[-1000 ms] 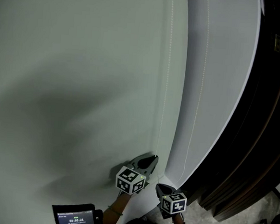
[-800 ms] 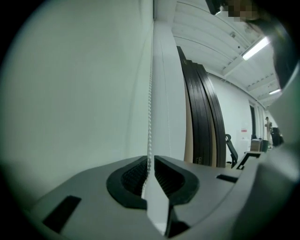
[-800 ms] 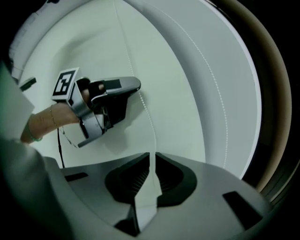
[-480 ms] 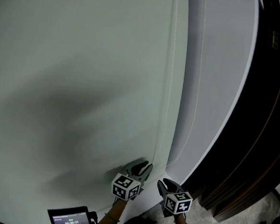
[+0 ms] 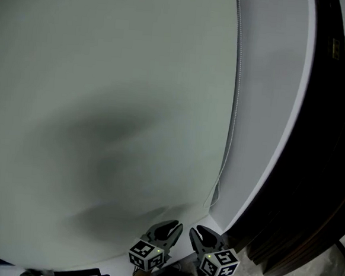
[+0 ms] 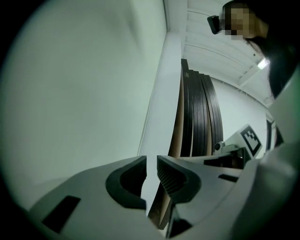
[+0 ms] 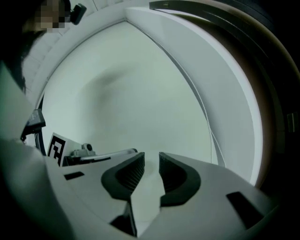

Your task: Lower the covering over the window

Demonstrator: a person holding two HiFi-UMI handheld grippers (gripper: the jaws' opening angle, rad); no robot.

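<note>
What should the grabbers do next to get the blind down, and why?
Probably raise the right gripper to the bead chain and close on it. Both it and the left gripper sit low with jaws apart and nothing between them, while the chain hangs free just above, beside the blind. I cannot tell whether the blind has reached the bottom.

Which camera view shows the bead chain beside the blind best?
The head view: the bead chain runs almost its whole length along the right edge of the blind, down to its loop. The right gripper view shows a shorter curved stretch. The left gripper view shows hardly any of it.
</note>
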